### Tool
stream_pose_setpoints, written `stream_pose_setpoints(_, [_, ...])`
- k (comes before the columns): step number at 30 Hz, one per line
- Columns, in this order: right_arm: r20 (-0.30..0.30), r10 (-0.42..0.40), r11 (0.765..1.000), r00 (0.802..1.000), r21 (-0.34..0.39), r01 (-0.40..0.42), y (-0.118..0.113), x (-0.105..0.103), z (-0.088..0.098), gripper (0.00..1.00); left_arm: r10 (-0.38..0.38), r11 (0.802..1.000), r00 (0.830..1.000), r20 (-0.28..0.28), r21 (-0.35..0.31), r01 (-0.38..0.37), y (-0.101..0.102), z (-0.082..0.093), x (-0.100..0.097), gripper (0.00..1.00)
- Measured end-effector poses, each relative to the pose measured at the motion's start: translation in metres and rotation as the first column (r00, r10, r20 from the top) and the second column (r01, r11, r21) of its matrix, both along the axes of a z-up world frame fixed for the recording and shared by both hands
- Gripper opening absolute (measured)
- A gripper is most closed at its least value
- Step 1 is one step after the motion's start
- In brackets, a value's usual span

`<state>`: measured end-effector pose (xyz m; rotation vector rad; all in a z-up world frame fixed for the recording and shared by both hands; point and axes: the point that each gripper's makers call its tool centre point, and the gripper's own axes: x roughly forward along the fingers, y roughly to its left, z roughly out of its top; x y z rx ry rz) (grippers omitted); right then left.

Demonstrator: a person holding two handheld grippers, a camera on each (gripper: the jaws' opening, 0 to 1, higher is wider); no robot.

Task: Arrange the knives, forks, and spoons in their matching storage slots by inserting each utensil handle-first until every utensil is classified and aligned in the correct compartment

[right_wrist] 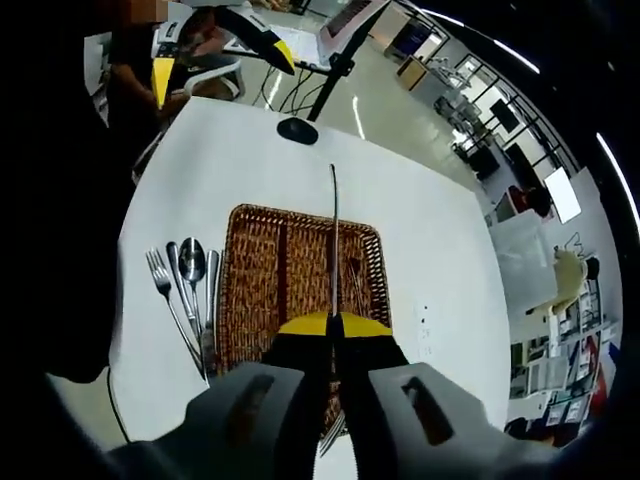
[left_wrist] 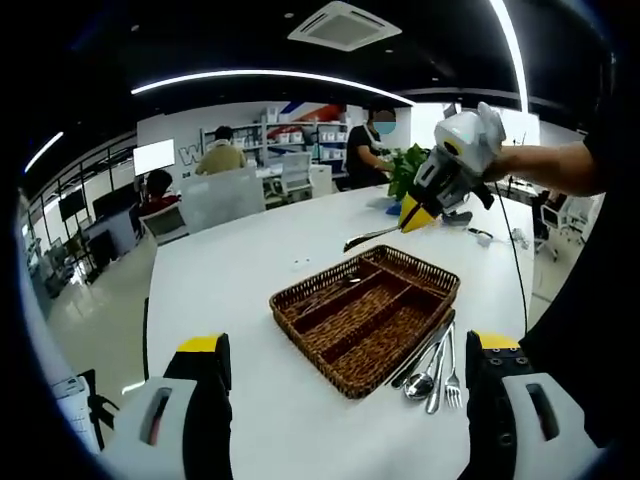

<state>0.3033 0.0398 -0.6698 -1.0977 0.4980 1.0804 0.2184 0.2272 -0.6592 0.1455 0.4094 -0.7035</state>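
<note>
A white table (left_wrist: 250, 290) carries a brown wicker tray (left_wrist: 366, 315) divided by lengthwise partitions into long slots. In the right gripper view, four utensils lie side by side on the table just beside the tray (right_wrist: 300, 290): a fork (right_wrist: 165, 290), two spoons (right_wrist: 190, 265) and a knife (right_wrist: 210, 310). The right gripper (right_wrist: 335, 325) hangs above the tray with its yellow-tipped jaws pinched on a slim knife (right_wrist: 334, 240), which points out lengthwise over the slots. The left gripper (left_wrist: 345, 350) sits low at the table's near edge, jaws spread wide and holding nothing.
</note>
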Motion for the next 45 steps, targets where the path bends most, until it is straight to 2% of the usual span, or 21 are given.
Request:
stream_pose_setpoints(5, [-0.005, -0.002, 1.000, 1.000, -0.013, 0.002, 0.005, 0.012, -0.008, 0.00, 0.007, 1.000, 1.000, 0.002, -0.001, -0.007, 0.001, 0.001, -0.001, 1.00])
stream_pose_setpoints(10, [0.003, -0.056, 0.998, 0.998, -0.012, 0.056, 0.006, 0.028, -0.014, 0.00, 0.005, 1.000, 1.000, 0.002, -0.008, -0.005, 0.000, 0.000, -0.004, 1.00])
stream_pose_setpoints(12, [0.024, -0.049, 0.998, 0.999, -0.030, 0.049, 0.007, 0.031, -0.016, 0.00, 0.008, 1.000, 1.000, 0.001, -0.017, -0.008, -0.001, 0.000, -0.005, 1.00])
stream_pose_setpoints(19, [0.024, -0.067, 0.996, 0.997, -0.049, 0.068, 0.005, 0.046, -0.029, 0.00, 0.017, 1.000, 1.000, -0.002, -0.020, -0.017, 0.001, -0.001, -0.006, 1.00])
stream_pose_setpoints(25, [0.063, -0.074, 0.993, 0.995, -0.087, 0.079, -0.001, 0.060, -0.038, 0.00, 0.028, 0.999, 1.000, -0.004, -0.026, -0.029, 0.004, -0.003, -0.008, 1.00])
stream_pose_setpoints(29, [0.084, -0.060, 0.992, 0.995, -0.104, 0.069, 0.000, 0.063, -0.046, 0.00, 0.039, 0.999, 0.999, -0.003, -0.021, -0.039, 0.008, -0.005, -0.010, 1.00])
stream_pose_setpoints(33, [0.078, -0.046, 0.993, 0.996, -0.109, 0.054, 0.004, 0.064, -0.059, 0.00, 0.059, 0.998, 0.998, -0.003, -0.015, -0.059, 0.014, -0.006, -0.012, 1.00])
stream_pose_setpoints(36, [0.082, -0.035, 0.993, 0.996, -0.109, 0.044, 0.007, 0.065, -0.065, 0.00, 0.068, 0.997, 0.997, -0.033, -0.028, -0.069, 0.016, -0.008, -0.015, 1.00])
stream_pose_setpoints(40, [0.101, -0.048, 0.993, 0.994, -0.103, 0.058, 0.010, 0.074, -0.074, 0.00, 0.081, 0.996, 0.996, -0.049, -0.022, -0.082, 0.021, -0.012, -0.018, 1.00])
stream_pose_setpoints(45, [0.135, -0.059, 0.991, 0.989, -0.107, 0.074, 0.008, 0.080, -0.084, 0.00, 0.093, 0.995, 0.995, -0.046, -0.032, -0.095, 0.026, -0.008, -0.019, 1.00])
